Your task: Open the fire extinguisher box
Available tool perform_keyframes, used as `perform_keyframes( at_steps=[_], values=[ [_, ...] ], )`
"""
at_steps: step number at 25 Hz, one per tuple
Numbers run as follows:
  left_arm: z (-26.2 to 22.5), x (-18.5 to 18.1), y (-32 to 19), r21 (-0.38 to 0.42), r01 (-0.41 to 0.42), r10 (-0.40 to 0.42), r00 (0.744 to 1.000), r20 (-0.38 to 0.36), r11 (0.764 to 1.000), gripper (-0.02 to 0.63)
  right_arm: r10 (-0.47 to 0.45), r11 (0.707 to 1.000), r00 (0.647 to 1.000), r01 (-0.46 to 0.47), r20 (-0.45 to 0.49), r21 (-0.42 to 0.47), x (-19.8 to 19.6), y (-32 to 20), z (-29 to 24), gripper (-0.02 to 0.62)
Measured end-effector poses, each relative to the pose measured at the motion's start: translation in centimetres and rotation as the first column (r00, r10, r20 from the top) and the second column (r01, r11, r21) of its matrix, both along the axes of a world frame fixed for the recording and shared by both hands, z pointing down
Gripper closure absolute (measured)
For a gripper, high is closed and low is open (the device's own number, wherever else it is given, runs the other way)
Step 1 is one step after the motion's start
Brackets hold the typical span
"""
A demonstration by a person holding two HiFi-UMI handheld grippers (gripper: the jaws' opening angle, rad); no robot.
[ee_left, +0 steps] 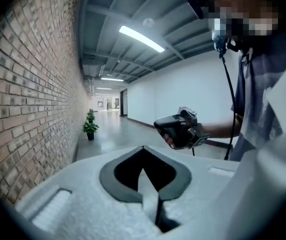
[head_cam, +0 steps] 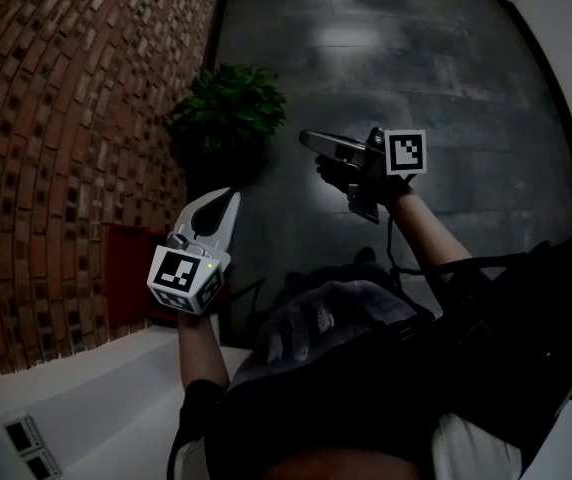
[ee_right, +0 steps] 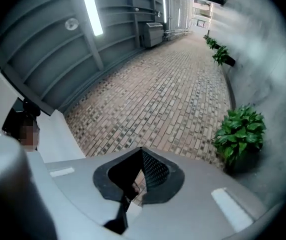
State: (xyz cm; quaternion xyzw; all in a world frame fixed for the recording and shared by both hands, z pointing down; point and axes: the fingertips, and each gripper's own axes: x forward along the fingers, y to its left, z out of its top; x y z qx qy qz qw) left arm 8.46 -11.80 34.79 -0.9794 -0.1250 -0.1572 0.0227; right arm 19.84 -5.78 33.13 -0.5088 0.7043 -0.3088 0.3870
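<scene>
A dark red fire extinguisher box point(head_cam: 126, 263) stands low against the brick wall point(head_cam: 56, 118) at the left of the head view; its front is hard to make out in the dim light. My left gripper point(head_cam: 232, 199) is held in the air just right of the box, jaws shut and empty, their tips meeting in the left gripper view point(ee_left: 143, 148). My right gripper point(head_cam: 309, 137) is raised further right, pointing left towards the wall. Its jaws meet at the tips point(ee_right: 142, 150) with nothing between them. It also shows in the left gripper view point(ee_left: 158, 124).
A potted plant point(head_cam: 231, 103) stands on the dark tiled floor beside the wall, beyond the box. A white ledge point(head_cam: 86, 388) with small wall plates point(head_cam: 26, 438) lies at the lower left. A long corridor point(ee_left: 108, 129) runs ahead.
</scene>
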Motion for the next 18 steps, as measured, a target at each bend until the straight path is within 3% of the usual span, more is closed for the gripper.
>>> perform_keyframes(
  at_steps=[7, 18],
  values=[
    [-1.1, 5.8, 5.9, 0.059, 0.022, -0.023, 1.000, 0.016, 0.998, 0.603, 0.116, 0.993, 0.993, -0.117, 0.006, 0.023, 7.4, 9.0, 0.8, 0.594],
    [1.2, 14.4, 16.4, 0.158, 0.000, -0.014, 0.996, 0.084, 0.987, 0.604, 0.189, 0.977, 0.972, -0.200, 0.139, 0.071, 15.1, 22.4, 4.5, 0.594]
  ],
)
